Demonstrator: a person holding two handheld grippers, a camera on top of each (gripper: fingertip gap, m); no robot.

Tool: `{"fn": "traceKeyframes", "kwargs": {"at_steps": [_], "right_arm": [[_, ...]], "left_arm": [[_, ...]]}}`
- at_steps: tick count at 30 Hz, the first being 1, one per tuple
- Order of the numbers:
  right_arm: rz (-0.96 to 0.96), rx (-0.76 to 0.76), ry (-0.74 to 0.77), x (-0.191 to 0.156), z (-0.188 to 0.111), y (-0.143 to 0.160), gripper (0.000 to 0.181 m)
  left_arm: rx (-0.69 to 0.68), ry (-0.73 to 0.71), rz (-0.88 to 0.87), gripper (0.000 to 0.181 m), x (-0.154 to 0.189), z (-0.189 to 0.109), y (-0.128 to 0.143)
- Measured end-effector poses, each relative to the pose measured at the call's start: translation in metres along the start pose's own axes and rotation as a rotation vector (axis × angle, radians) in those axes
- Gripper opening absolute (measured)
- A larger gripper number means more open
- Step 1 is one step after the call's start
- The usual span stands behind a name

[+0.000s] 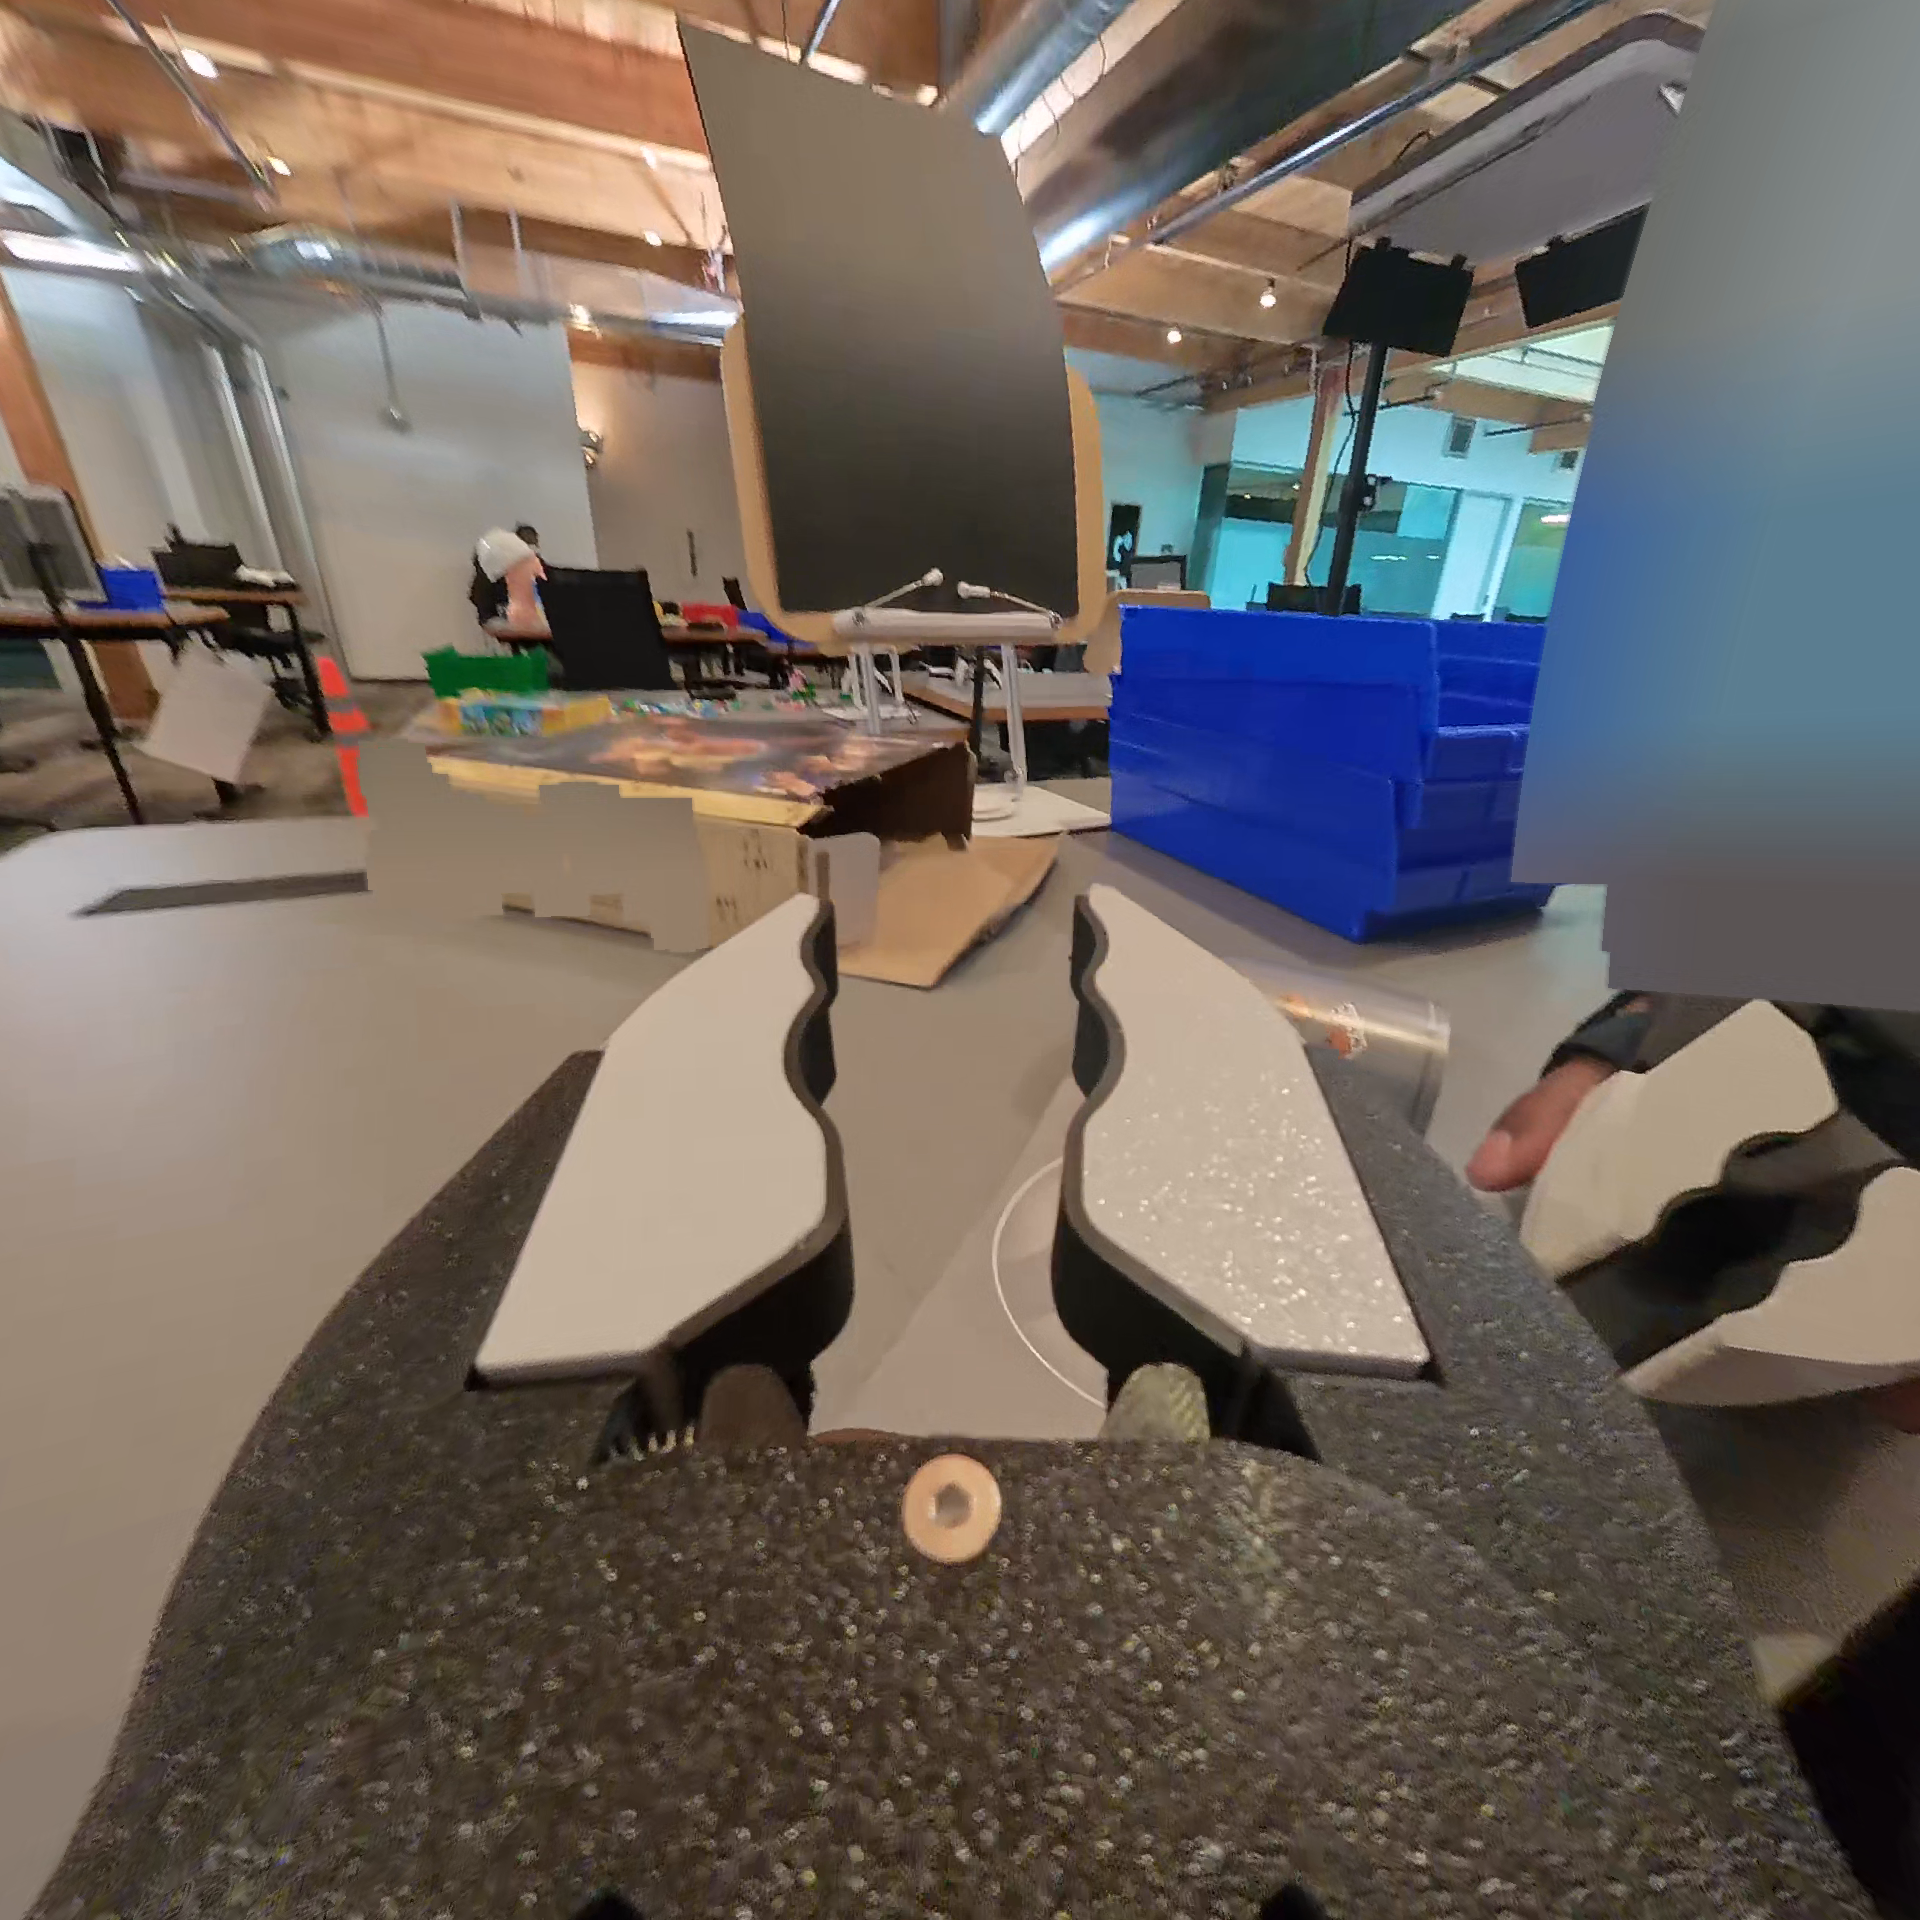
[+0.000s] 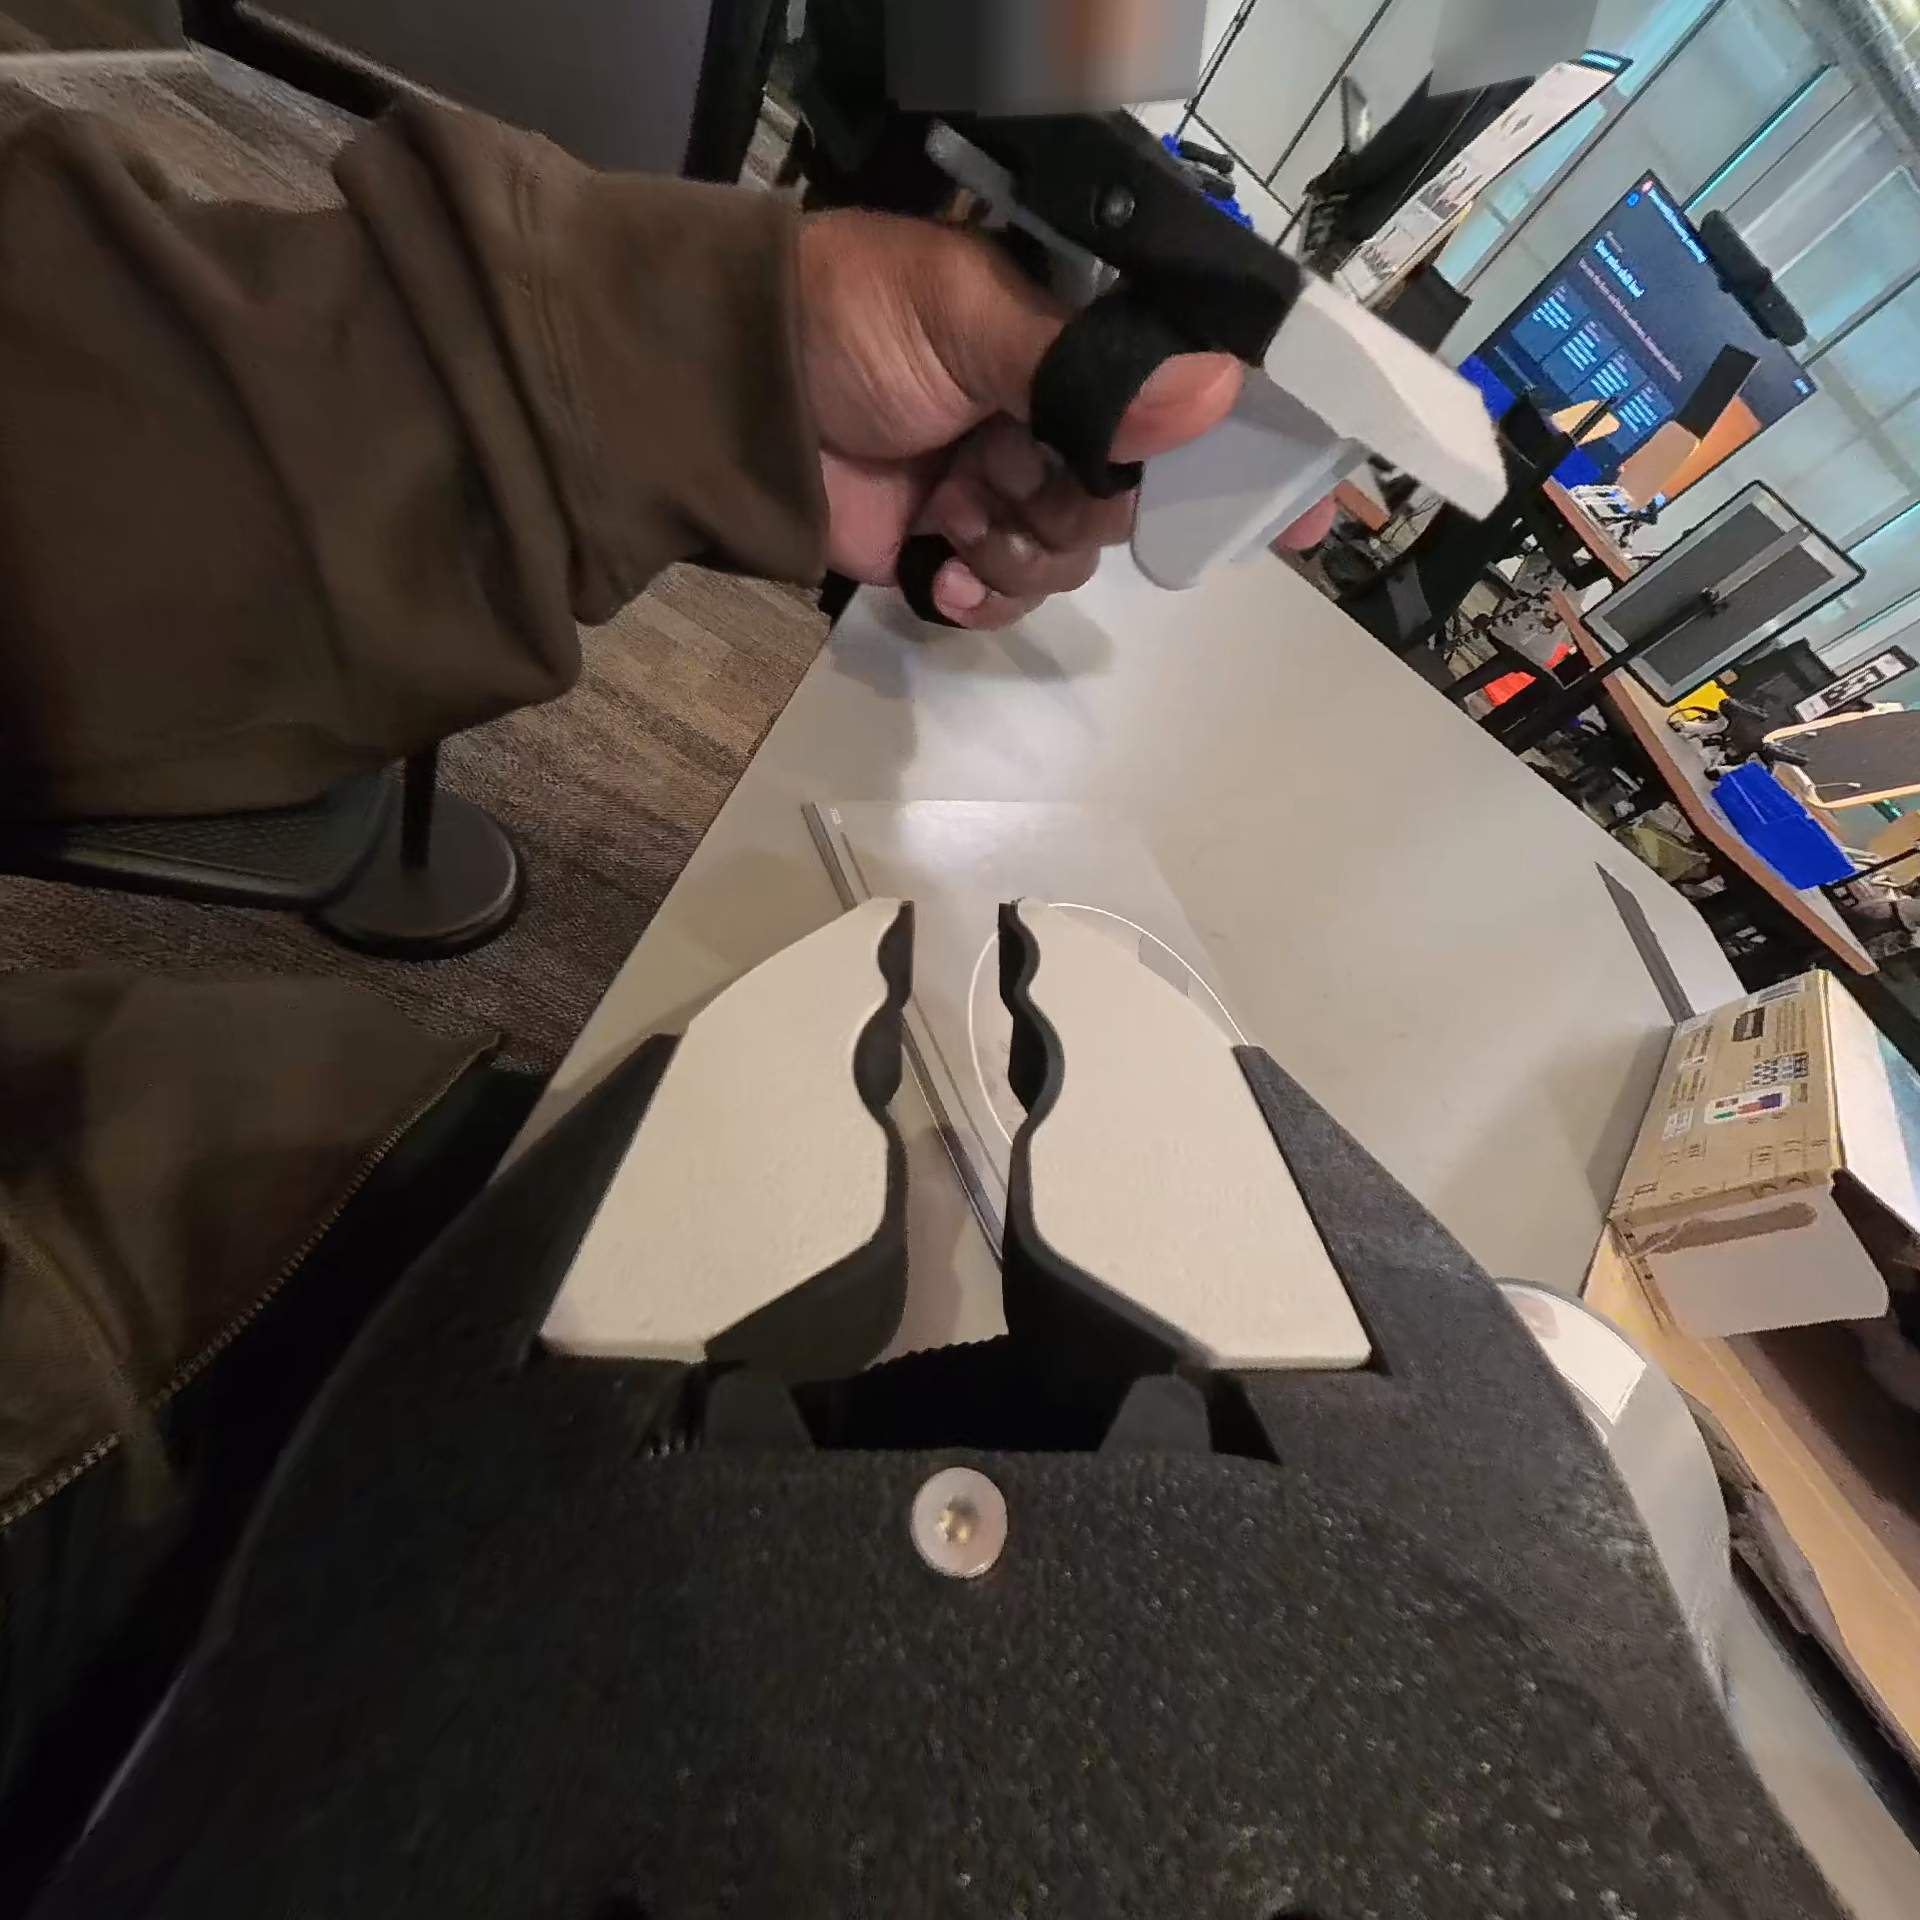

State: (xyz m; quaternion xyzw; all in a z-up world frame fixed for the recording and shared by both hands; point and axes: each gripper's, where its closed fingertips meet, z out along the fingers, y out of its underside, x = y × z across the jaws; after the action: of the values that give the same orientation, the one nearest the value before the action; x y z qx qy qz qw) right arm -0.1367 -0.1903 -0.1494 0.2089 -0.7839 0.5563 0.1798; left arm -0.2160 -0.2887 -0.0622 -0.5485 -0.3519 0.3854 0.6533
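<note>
- The left gripper [image 1: 951, 940] hovers low over a grey table [image 1: 260, 1039], its jaws spread and holding nothing; bare tabletop shows through the gap.
- Just under its right finger lies a clear plastic sheet [image 1: 1039, 1247] bearing a thin white ring, flat on the table, apparently untouched.
- The right gripper [image 2: 956, 914] points down at the same sheet [image 2: 1091, 862] from the table's edge, jaws parted a little and empty; the ring curves out from between its fingertips, and the sheet's dark edge strip [image 2: 935, 1101] runs beneath the gap.
- In the right wrist view a hand [image 2: 935, 416] in a brown sleeve grips the other tool's trigger, held above the table's far end.
- Beyond the left gripper, well apart, stand an opened cardboard box [image 1: 894, 821], a stack of blue bins [image 1: 1299, 769] and a dark panel on a small stand [image 1: 894, 395].
- A printed carton [image 2: 1745, 1132] sits at the right gripper's right side, near but not touching.
</note>
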Motion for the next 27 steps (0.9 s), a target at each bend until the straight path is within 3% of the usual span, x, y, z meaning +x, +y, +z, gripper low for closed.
{"fn": "traceKeyframes", "kwargs": {"at_steps": [6, 10, 15, 27], "right_arm": [[0.026, 0.006, 0.022, 0.008, -0.006, 0.003, 0.013], [0.045, 0.006, 0.032, 0.013, -0.008, 0.005, 0.012], [0.044, 0.014, 0.03, 0.014, -0.011, 0.006, 0.012], [-0.024, -0.008, 0.033, 0.009, -0.012, 0.009, 0.015]], "left_arm": [[0.088, -0.054, 0.071, 0.038, -0.008, 0.009, -0.011], [0.026, -0.115, -0.05, 0.037, -0.03, 0.018, 0.017], [0.104, -0.134, -0.108, 0.036, -0.037, 0.01, 0.009], [0.092, -0.119, -0.114, 0.036, -0.032, 0.013, 0.011]]}}
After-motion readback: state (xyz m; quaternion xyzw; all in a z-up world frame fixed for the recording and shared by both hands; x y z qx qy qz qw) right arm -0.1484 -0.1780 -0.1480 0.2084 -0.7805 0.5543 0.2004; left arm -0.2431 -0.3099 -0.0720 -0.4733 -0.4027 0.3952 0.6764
